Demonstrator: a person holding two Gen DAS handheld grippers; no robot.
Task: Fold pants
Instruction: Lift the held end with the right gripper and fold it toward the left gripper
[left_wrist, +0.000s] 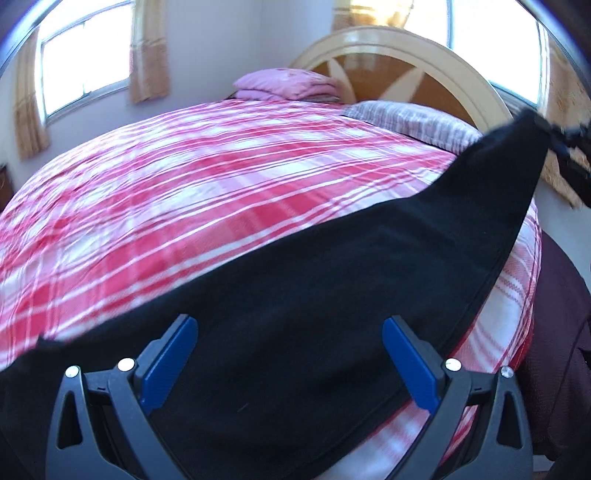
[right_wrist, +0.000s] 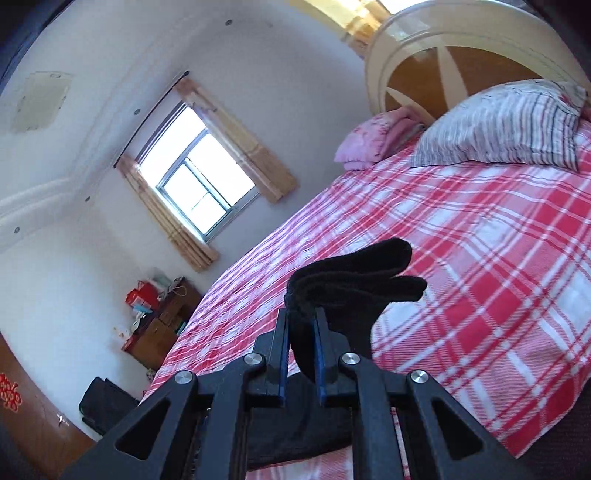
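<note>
Black, soft and matte, the pants (left_wrist: 332, 295) stretch as one long dark band across the near edge of the bed (left_wrist: 184, 206), rising from the lower left of the left wrist view to a gathered end at the upper right. That raised end is pinched in the right gripper (right_wrist: 301, 325), whose blue pads are pressed nearly together on a bunched hem or cuff; a thick fold of cloth sticks out beyond the fingertips above the bedspread. The left gripper (left_wrist: 290, 332) stands with its jaws wide apart over the fabric, pressing on nothing.

Judging by this, the step in hand is lifting and spreading the garment so it can be laid flat. To do it well, the left gripper would need a firm pinch on the opposite end or on the waistband, taking every layer, so that the cloth hangs taut between the two tools without twisting. The right grip looks bulky, so a slow carry should keep it from slipping.

Beneath lies a red, pink and white plaid cover. A striped pillow (right_wrist: 509, 125) and a pink folded quilt (right_wrist: 373, 142) rest near the curved headboard (left_wrist: 388, 51), well away from the pants.
</note>
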